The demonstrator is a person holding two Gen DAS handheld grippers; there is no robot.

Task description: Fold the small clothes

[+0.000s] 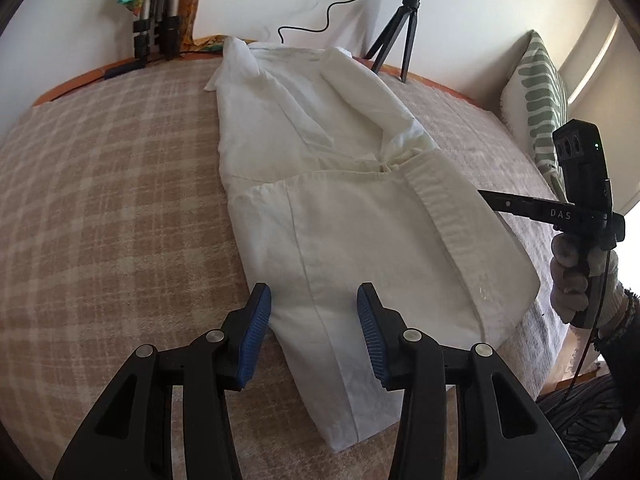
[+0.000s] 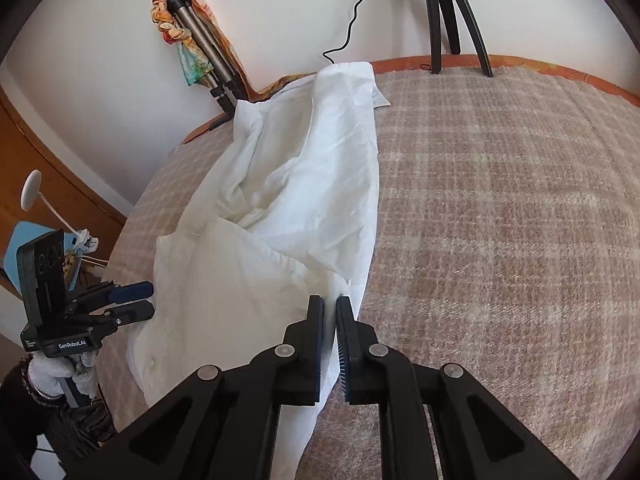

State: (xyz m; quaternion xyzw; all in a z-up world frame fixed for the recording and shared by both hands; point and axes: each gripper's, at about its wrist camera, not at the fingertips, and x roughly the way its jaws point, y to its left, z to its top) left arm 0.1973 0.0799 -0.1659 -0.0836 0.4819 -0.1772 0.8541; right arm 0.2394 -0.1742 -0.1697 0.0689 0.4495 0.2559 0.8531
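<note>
A white shirt (image 1: 340, 184) lies lengthwise on a plaid blanket (image 1: 120, 184) covering the bed, its near part folded over so the button placket runs diagonally toward the right edge. The left gripper (image 1: 314, 300) hovers over the shirt's near-left hem with its blue pads (image 1: 256, 332) spread apart, cloth lying below and between them but not pressed. The right gripper (image 2: 330, 316) sits at the shirt's near-right edge, fingers almost together with a narrow gap; a fold of white fabric seems to sit in that gap, though the angle leaves it unclear whether it is truly pinched. A gloved hand (image 1: 576, 276) holds the right tool's handle. At the far edge stands a black tripod (image 1: 404, 28).
</note>
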